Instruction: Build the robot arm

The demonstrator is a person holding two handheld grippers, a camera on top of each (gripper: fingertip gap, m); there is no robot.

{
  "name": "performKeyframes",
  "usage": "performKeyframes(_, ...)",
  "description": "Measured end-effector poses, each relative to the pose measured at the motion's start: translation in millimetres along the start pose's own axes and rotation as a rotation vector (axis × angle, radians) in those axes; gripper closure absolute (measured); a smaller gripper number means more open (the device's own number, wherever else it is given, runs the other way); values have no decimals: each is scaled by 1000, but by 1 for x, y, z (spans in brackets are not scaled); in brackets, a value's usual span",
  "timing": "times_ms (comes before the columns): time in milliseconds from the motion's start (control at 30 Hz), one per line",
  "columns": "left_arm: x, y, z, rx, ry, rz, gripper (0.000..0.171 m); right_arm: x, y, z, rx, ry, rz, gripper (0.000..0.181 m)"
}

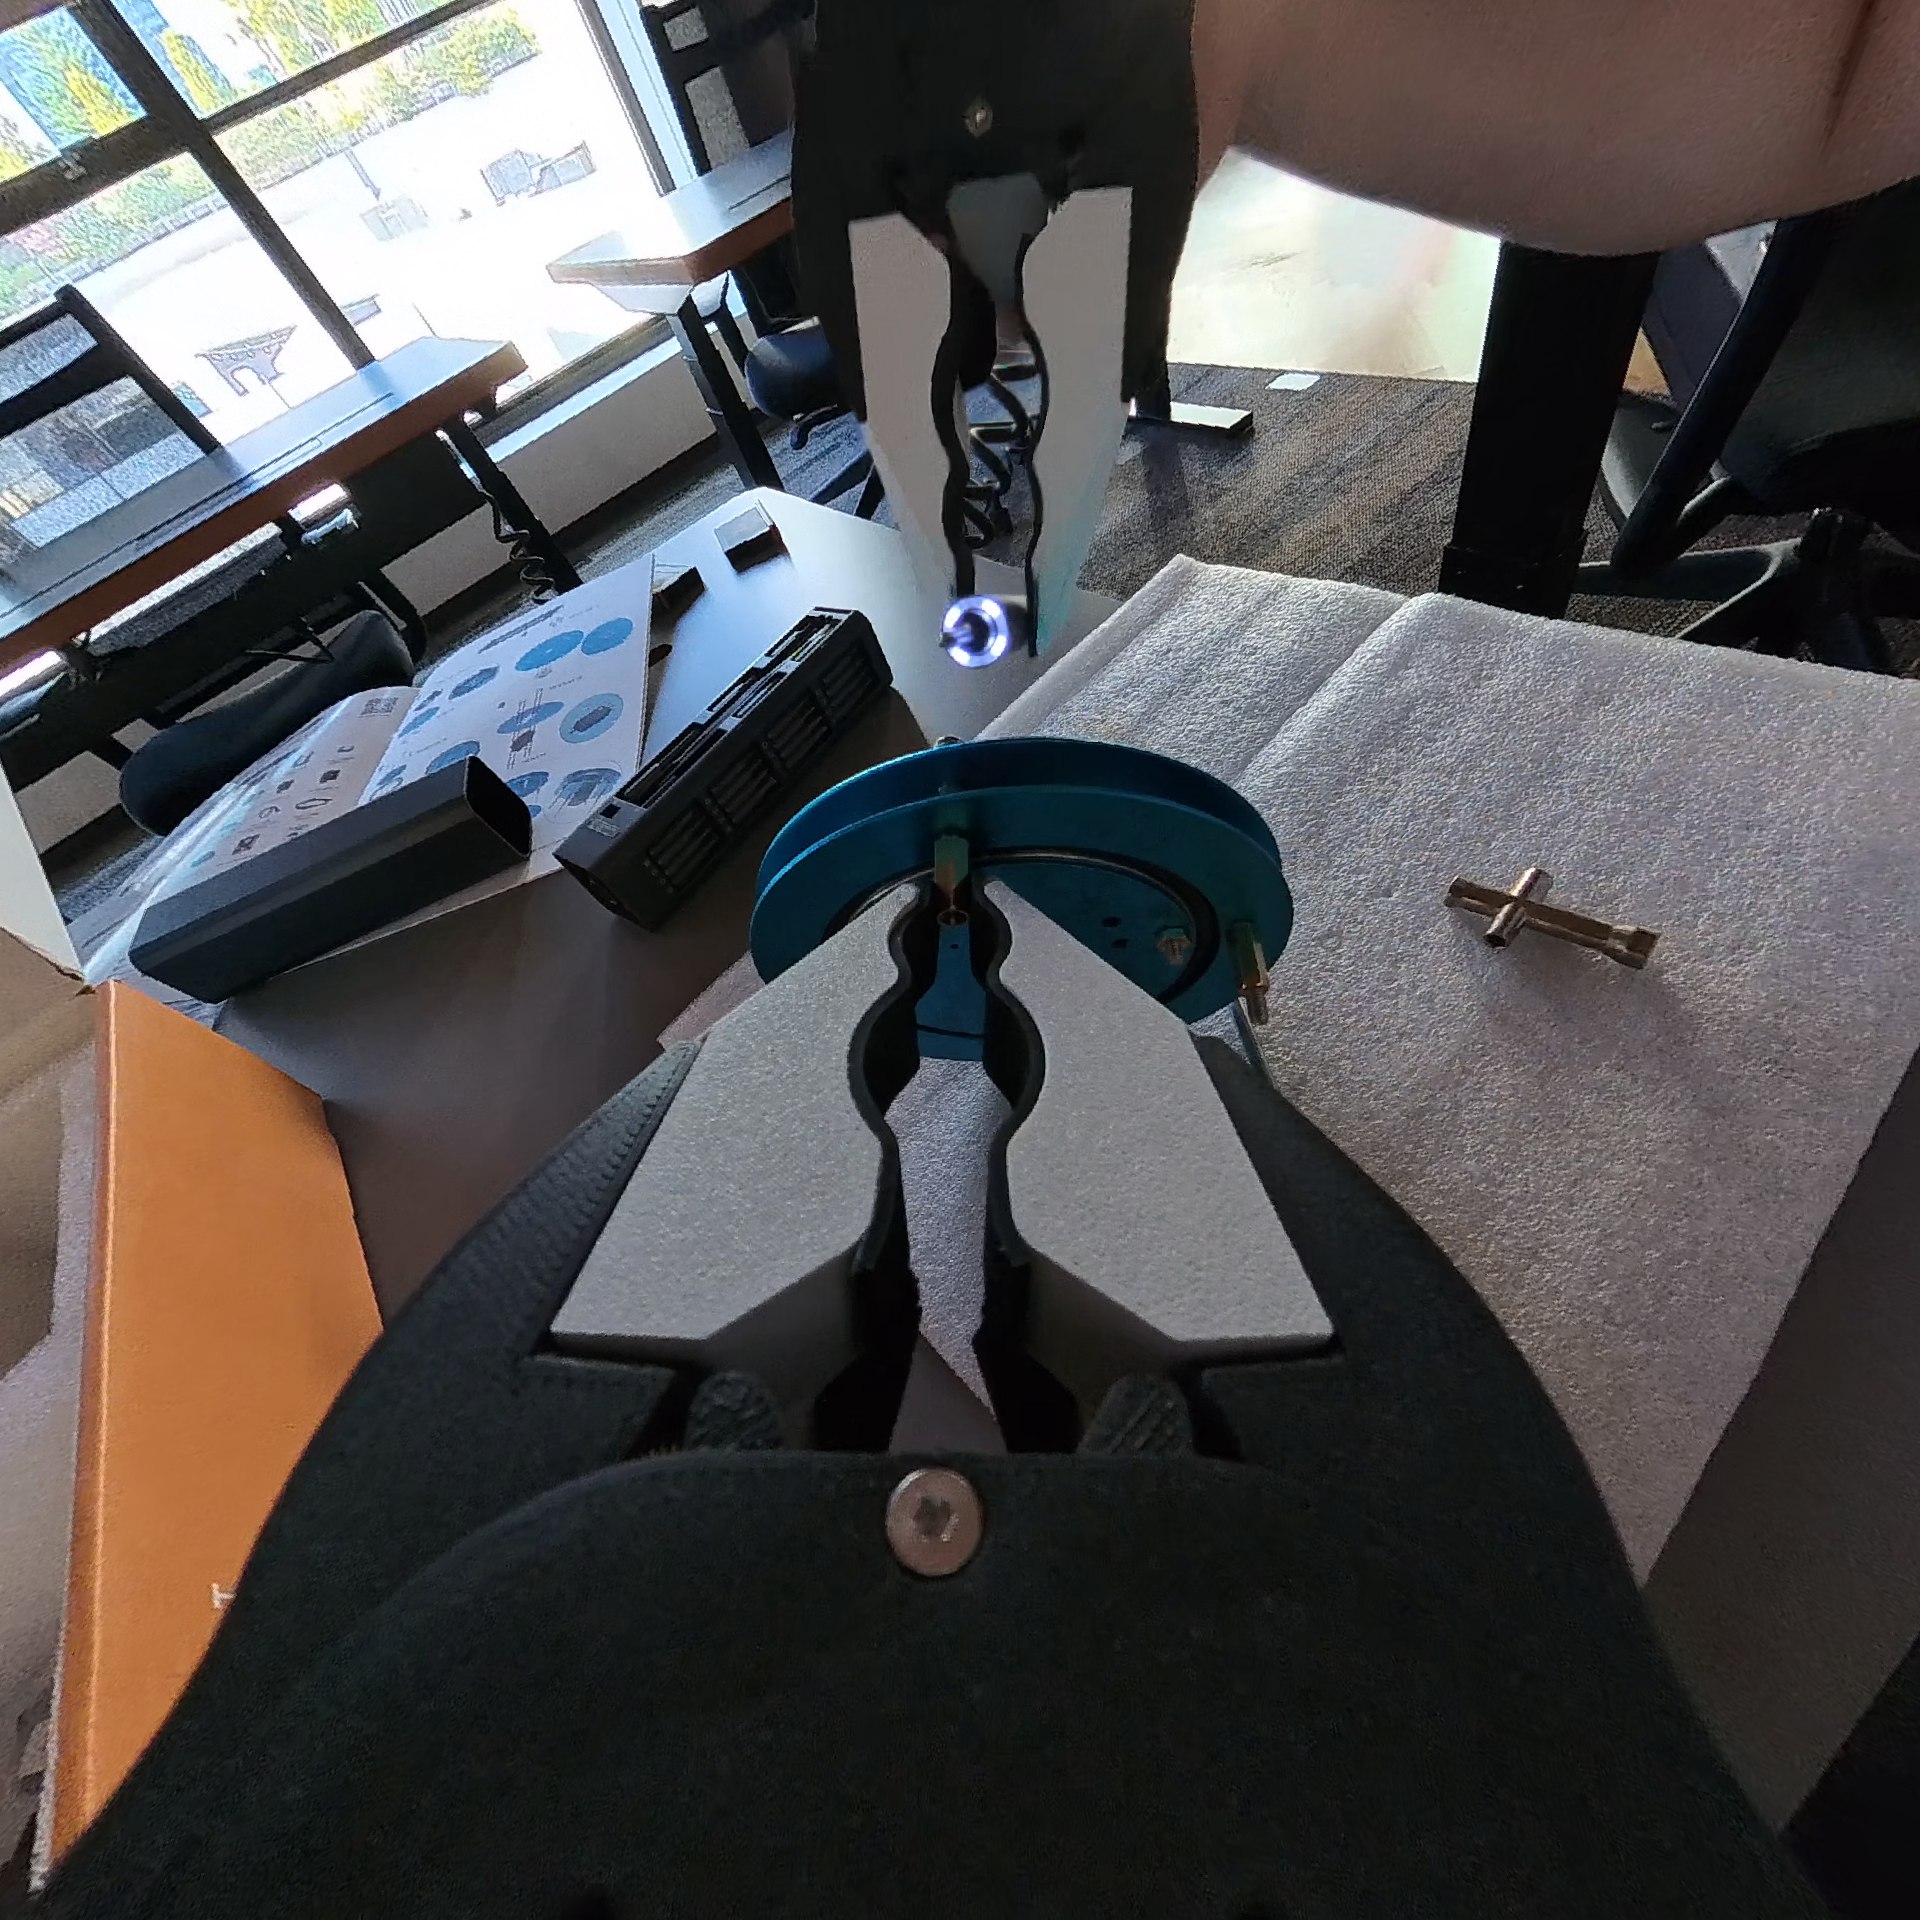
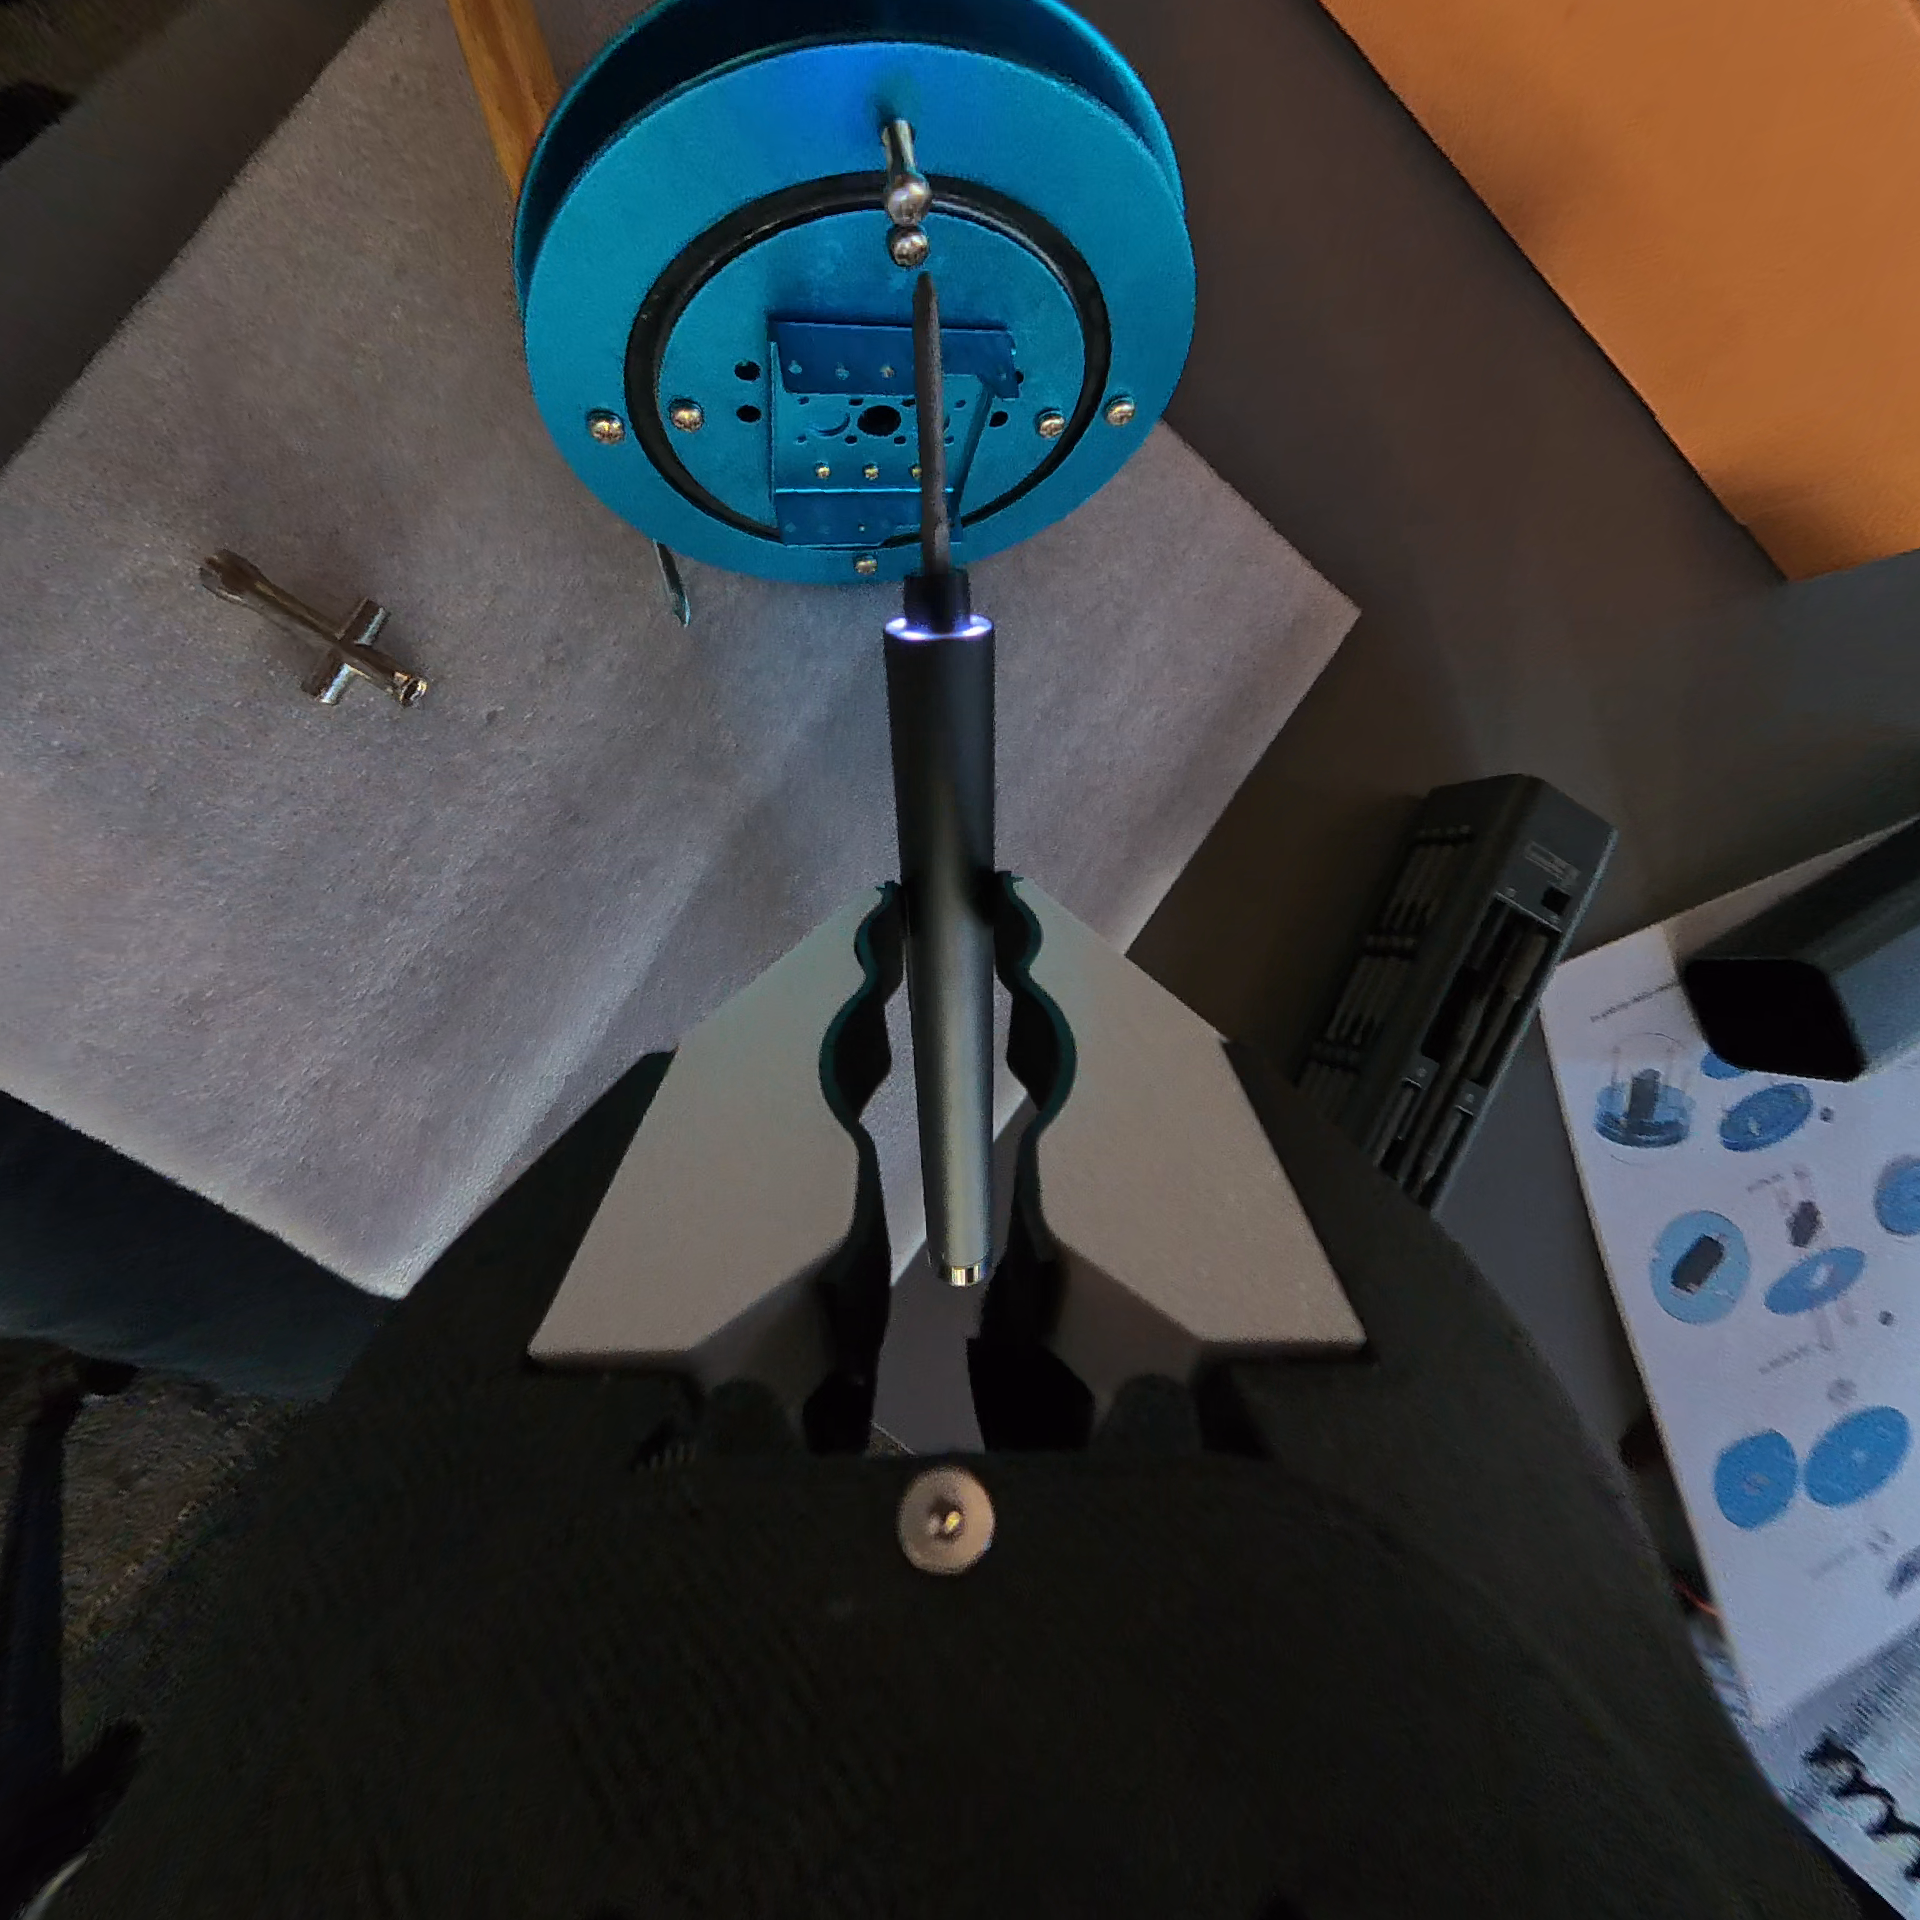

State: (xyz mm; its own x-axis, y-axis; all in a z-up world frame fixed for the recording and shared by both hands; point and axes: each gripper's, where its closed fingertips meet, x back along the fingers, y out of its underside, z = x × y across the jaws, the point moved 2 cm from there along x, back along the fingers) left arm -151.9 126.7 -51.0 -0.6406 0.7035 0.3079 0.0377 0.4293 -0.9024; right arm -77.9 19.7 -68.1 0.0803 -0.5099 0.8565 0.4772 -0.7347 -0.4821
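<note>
A blue two-disc metal assembly (image 1: 1091, 831) with brass standoffs rests tilted on white foam. My left gripper (image 1: 954, 899) is shut on one brass standoff (image 1: 948, 868) at the disc's near rim. My right gripper (image 2: 951, 883) is shut on a grey electric screwdriver (image 2: 940, 831) with its light ring lit. Its bit (image 2: 935, 416) points across the blue assembly (image 2: 852, 301), with the tip just short of a silver screw (image 2: 909, 247) near the far rim. In the left wrist view the right gripper (image 1: 992, 613) hangs point-down above the disc, the light ring (image 1: 975, 627) at its tips.
A metal cross wrench (image 1: 1548, 920) (image 2: 317, 629) lies on the foam pad (image 1: 1558, 1143) (image 2: 364, 987). A black bit case (image 1: 727, 769) (image 2: 1455, 987), a dark sleeve (image 1: 332, 883) and an instruction sheet (image 1: 520, 696) (image 2: 1766, 1299) lie beside it. An orange box (image 1: 208, 1299) (image 2: 1662, 260) borders the foam. Desks and chairs stand beyond. The grippers' ends are close to 12 cm from one another.
</note>
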Motion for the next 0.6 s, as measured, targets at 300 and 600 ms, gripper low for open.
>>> performKeyframes(300,0,-1,2,-4,1,-4,168,20,-8,-1,60,-6,-247,166)
performKeyframes(600,-1,-1,3,-7,4,-8,168,13,-9,4,109,-20,-459,165)
